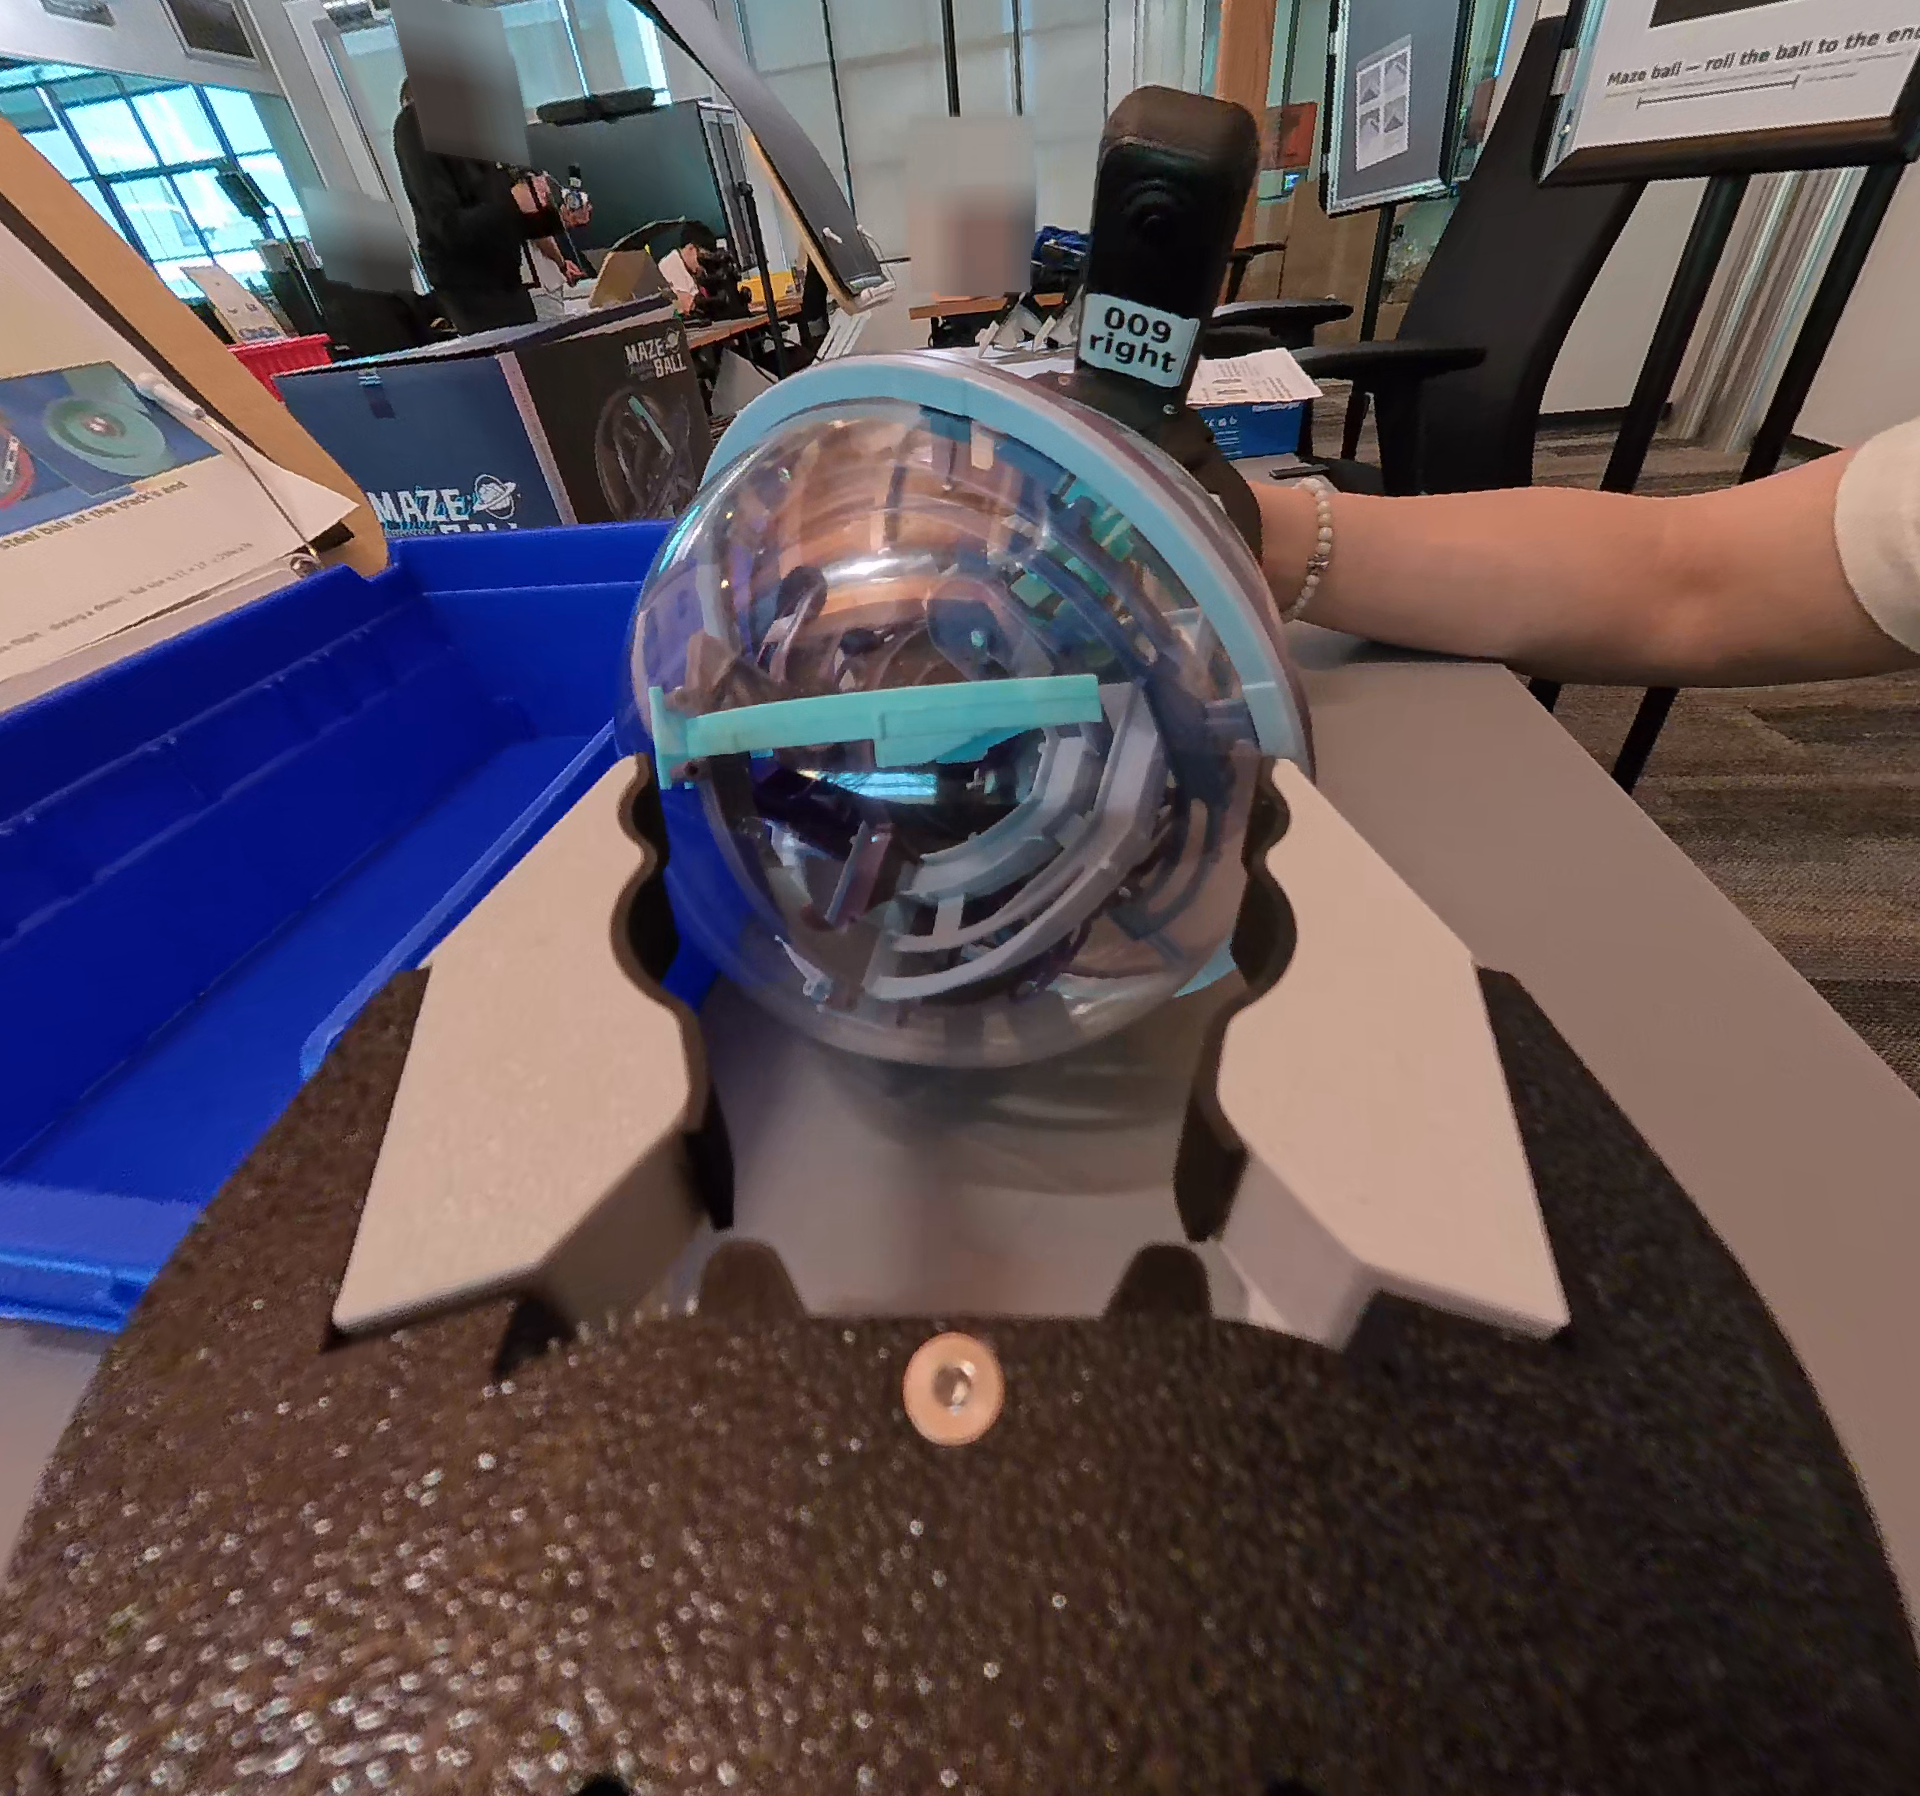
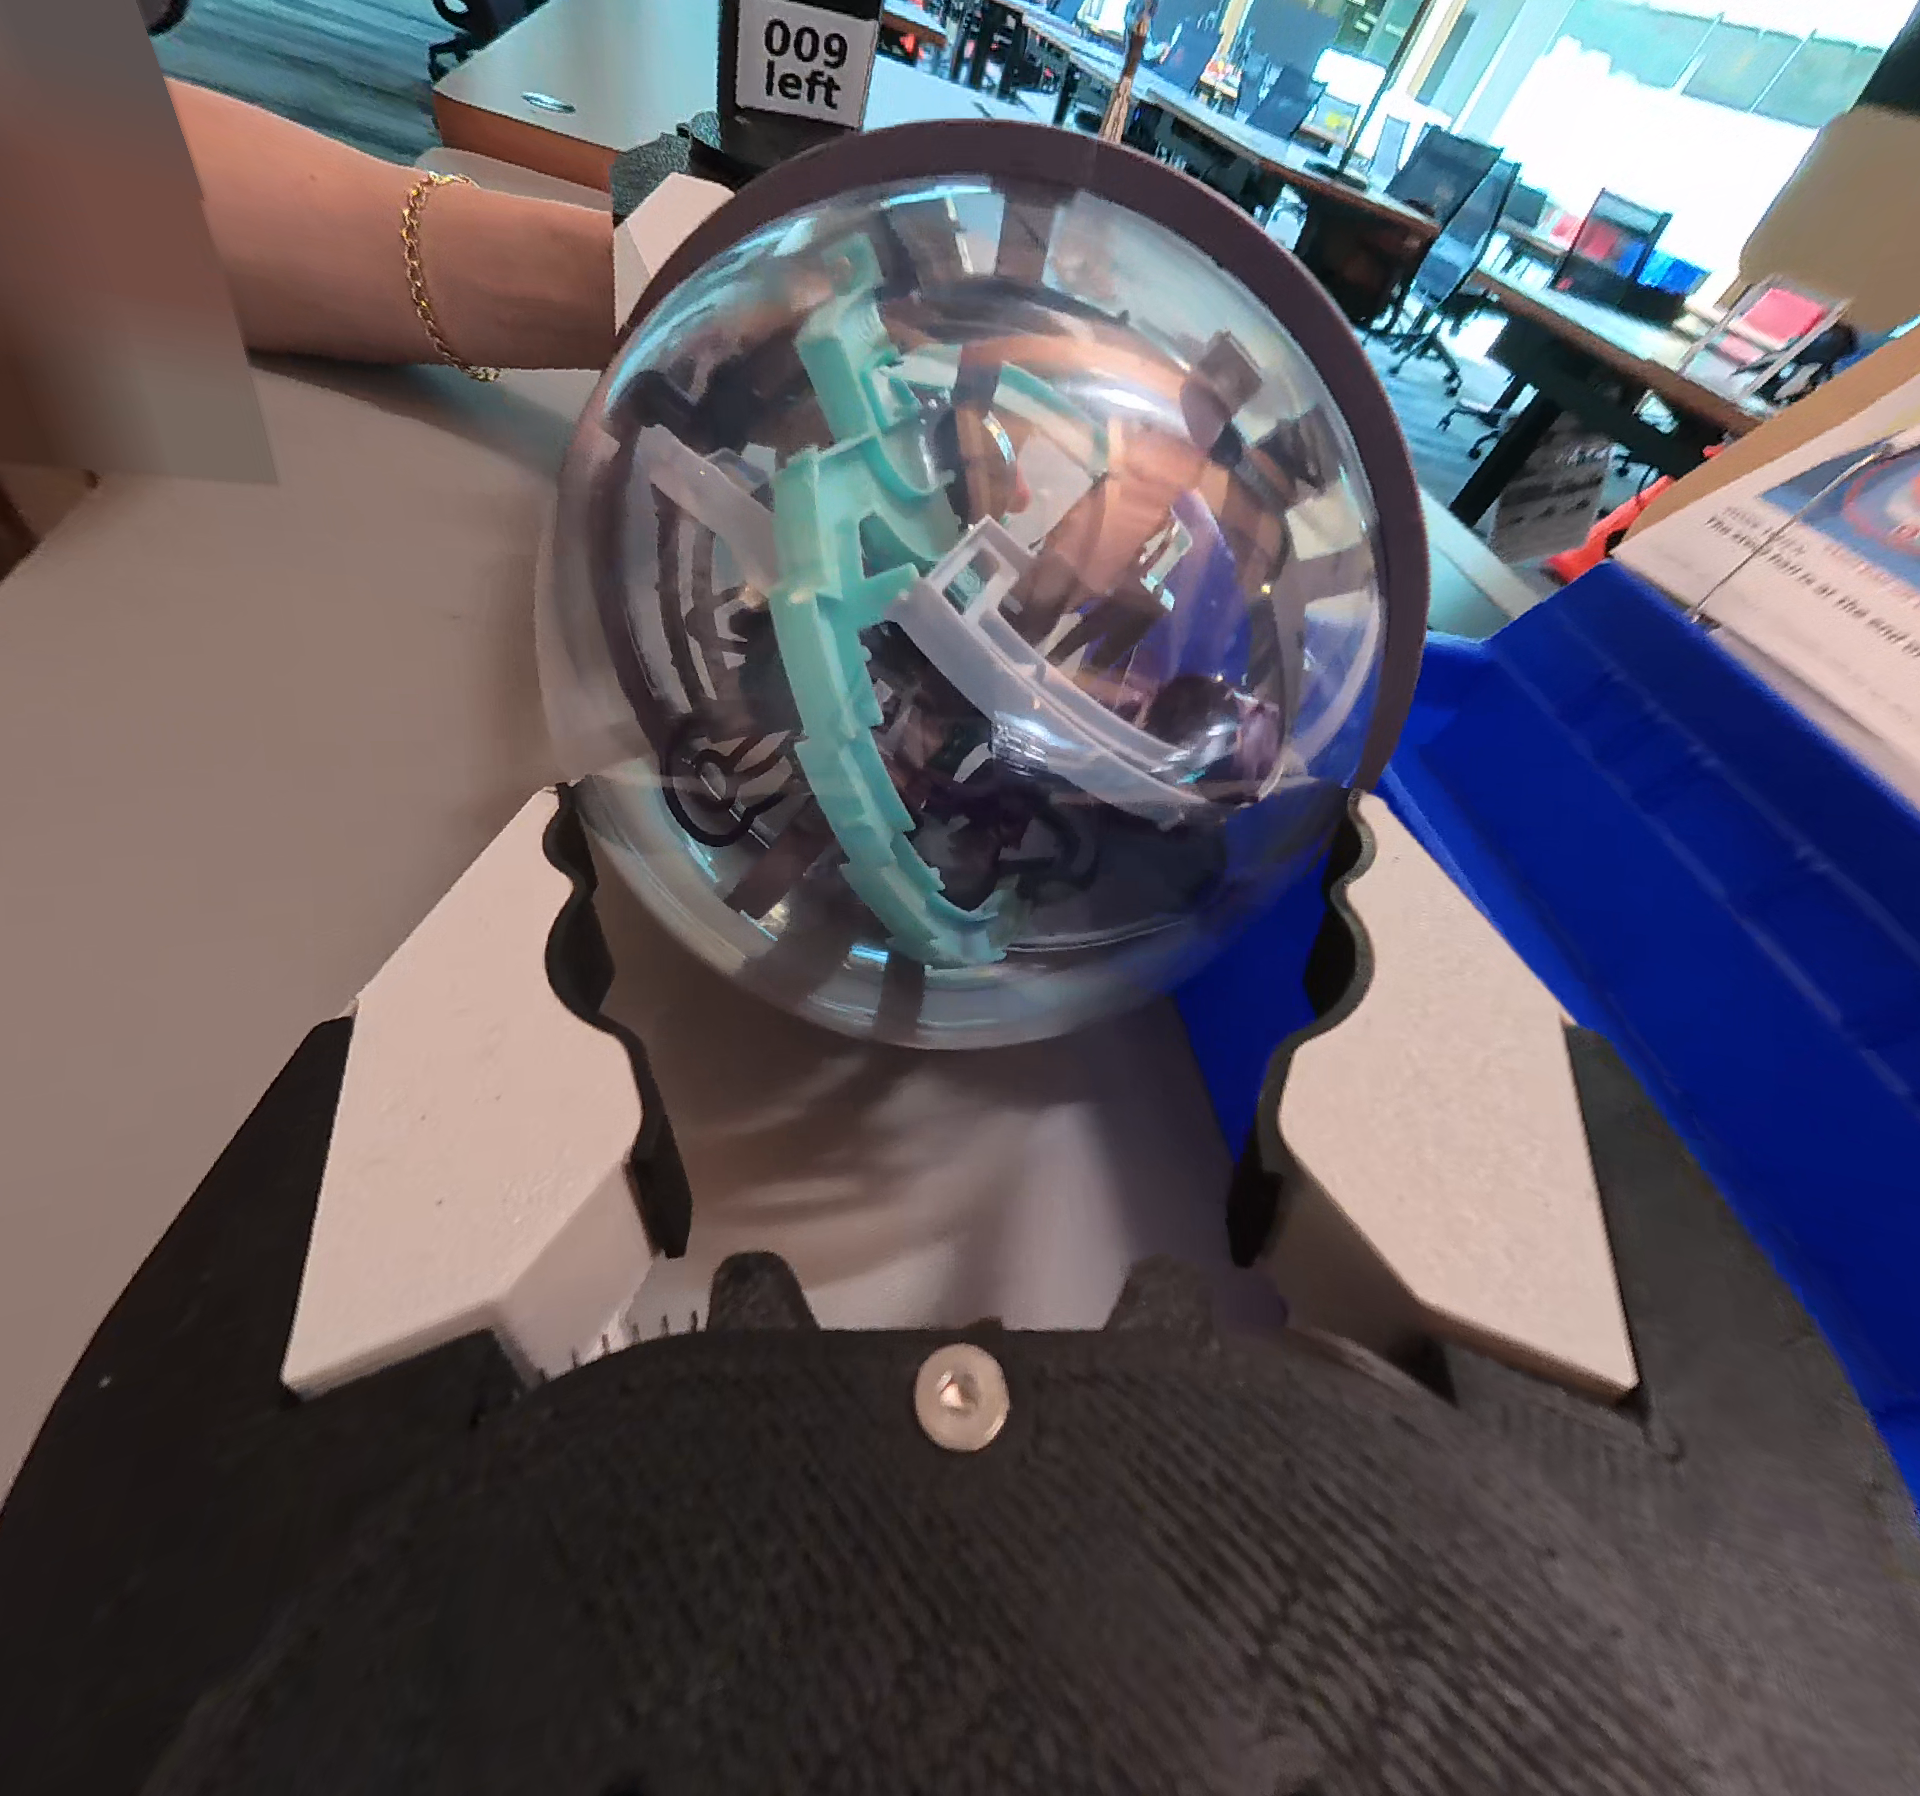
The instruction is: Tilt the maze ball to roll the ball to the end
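Basically both claws are pinching the maze ball (image 1: 961,707) from opposite sides: left gripper (image 1: 961,873) has its jaws spread wide with the black pads touching the sphere low on its flanks, right gripper (image 2: 961,905) the same on the far side. Each is clamped on the ball, not fully closed. The ball sits between them, over the grey table (image 1: 1455,811), just beside the blue bin (image 1: 260,811); whether it's lifted or resting on the table I can't tell, the underside is blurred. Main risk is grip: a smooth clear shell held near the jaws' widest opening, pads contacting below the equator in both views, so a tilt could squeeze the sphere up and out. If the two grippers don't rotate about the same axis, it will twist in the pads or pop free, likely into the bin or off the table edge. Second risk is control: I can't find the small steel ball in either view, tracks (image 2: 852,707) and glare hide it, so any tilt now is blind and could drop it off the track and force a restart. Tilting fast would do the same. The person's forearms (image 1: 1558,593) are low near the table, limiting the roll range.
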The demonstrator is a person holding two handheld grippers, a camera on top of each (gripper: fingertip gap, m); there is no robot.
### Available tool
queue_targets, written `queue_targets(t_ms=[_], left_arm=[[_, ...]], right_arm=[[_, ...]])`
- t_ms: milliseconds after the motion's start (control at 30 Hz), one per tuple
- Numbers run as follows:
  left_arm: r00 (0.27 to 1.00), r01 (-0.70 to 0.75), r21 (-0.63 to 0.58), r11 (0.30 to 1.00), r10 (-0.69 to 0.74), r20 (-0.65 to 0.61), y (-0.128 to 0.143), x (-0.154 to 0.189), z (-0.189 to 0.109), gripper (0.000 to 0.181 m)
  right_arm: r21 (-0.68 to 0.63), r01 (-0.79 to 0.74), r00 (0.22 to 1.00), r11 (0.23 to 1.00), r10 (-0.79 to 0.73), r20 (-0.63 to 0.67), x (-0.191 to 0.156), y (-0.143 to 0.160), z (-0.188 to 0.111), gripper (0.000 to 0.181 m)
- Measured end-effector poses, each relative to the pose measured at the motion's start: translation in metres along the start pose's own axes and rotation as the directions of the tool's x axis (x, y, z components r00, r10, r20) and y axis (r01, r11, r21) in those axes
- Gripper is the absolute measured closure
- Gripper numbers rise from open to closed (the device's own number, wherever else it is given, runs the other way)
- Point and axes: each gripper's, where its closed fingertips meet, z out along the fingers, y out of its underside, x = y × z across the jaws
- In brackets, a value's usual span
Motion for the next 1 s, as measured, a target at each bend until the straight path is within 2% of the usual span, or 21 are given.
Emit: queue_targets(t_ms=[300, 567, 700, 767, 1000], left_arm=[[1.0, -0.025, 0.018, 1.0, 0.025, 0.012, -0.002, 0.0, 0.001, 0.072], [0.982, -0.161, 0.057, 0.985, 0.154, 0.11, -0.012, -0.008, -0.002, 0.056], [0.996, -0.066, 0.063, 0.996, 0.062, 0.06, -0.006, -0.005, 0.001, 0.061], [1.0, -0.004, 0.046, 0.999, 0.004, 0.005, -0.003, 0.001, 0.003, 0.071], [0.993, 0.121, 0.02, 0.992, -0.12, -0.018, 0.001, -0.002, 0.001, 0.071]], right_arm=[[0.006, 0.001, 1.0, 1.0, -0.001, 0.008, 0.0, 0.001, -0.001, 0.045], [0.021, -0.003, 1.0, 1.0, 0.003, 0.014, 0.0, 0.001, -0.001, 0.045], [0.029, -0.008, 1.0, 1.0, 0.008, 0.02, -0.001, 0.0, -0.001, 0.045], [0.036, -0.007, 1.0, 0.999, 0.007, 0.017, -0.001, 0.0, -0.001, 0.045], [0.078, 0.032, 0.999, 0.996, -0.031, -0.011, 0.0, -0.009, -0.002, 0.044]])
